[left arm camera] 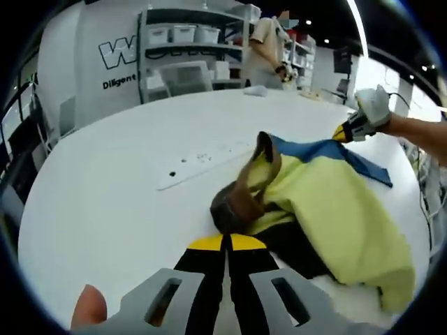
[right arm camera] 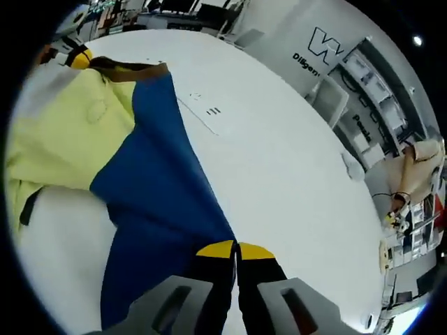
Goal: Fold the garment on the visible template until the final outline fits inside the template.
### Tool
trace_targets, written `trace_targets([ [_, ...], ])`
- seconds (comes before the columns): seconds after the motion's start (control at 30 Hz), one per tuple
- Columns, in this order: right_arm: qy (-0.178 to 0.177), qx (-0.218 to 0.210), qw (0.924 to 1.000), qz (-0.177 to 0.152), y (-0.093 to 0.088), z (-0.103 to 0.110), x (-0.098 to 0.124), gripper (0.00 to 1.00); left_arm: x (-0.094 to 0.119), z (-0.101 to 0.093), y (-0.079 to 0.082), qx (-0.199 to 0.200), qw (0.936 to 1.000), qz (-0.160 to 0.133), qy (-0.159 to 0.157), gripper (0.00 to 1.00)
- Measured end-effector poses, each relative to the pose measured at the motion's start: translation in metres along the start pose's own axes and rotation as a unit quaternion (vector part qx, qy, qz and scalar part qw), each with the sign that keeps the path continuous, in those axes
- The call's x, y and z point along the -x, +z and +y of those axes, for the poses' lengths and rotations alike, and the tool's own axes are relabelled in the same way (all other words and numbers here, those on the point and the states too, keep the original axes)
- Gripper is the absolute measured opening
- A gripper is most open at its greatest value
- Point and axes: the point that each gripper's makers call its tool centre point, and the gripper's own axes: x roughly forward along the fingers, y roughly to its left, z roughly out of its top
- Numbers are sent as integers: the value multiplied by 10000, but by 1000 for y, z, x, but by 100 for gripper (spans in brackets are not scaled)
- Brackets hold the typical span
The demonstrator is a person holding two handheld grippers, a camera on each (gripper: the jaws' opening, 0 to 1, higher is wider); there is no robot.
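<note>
A garment of yellow (left arm camera: 335,209), blue (left arm camera: 328,150), black and brown (left arm camera: 241,199) cloth lies bunched on the round white table (left arm camera: 105,181). In the left gripper view my left gripper (left arm camera: 227,241) is shut, its yellow-tipped jaws pressed together on the bunched brown edge. Across the garment, my right gripper (left arm camera: 349,129), held by a gloved hand, pinches the blue part. From the right gripper view, the right gripper (right arm camera: 236,248) is shut on the blue cloth (right arm camera: 160,188), which stretches away to the yellow part (right arm camera: 70,132) and the left gripper (right arm camera: 77,57).
A flat white strip with small dark marks (left arm camera: 202,159) (right arm camera: 206,112) lies on the table beyond the garment. A person (left arm camera: 269,42) stands at the far side near a small white object (left arm camera: 257,91). Shelves with bins (left arm camera: 181,35) and a chair (left arm camera: 185,77) stand behind.
</note>
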Motion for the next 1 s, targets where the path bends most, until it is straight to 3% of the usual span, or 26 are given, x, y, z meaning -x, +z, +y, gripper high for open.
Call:
trace_targets([
  [0.23,22,-54,10000,-11,-1,0,-1,0,0,1,-1,6,10000,-13,1,0],
  [0.47,25,-139,9999,-21,-1,1,0,0,11,-2,9,36,9998,-195,-4,0],
  [0.6,22,-123,9999,-3,-2,1,0,0,21,-8,13,193,9992,-340,-107,6],
  [0.73,32,-165,9999,-1,-2,1,1,0,26,-26,1,191,9991,-246,-302,11],
  [0.83,31,-176,9998,0,-2,2,2,0,25,-40,-16,264,9988,-16,-401,14],
  [1.0,41,-227,9997,-33,-2,2,2,0,20,-58,-32,334,9984,106,-439,17],
])
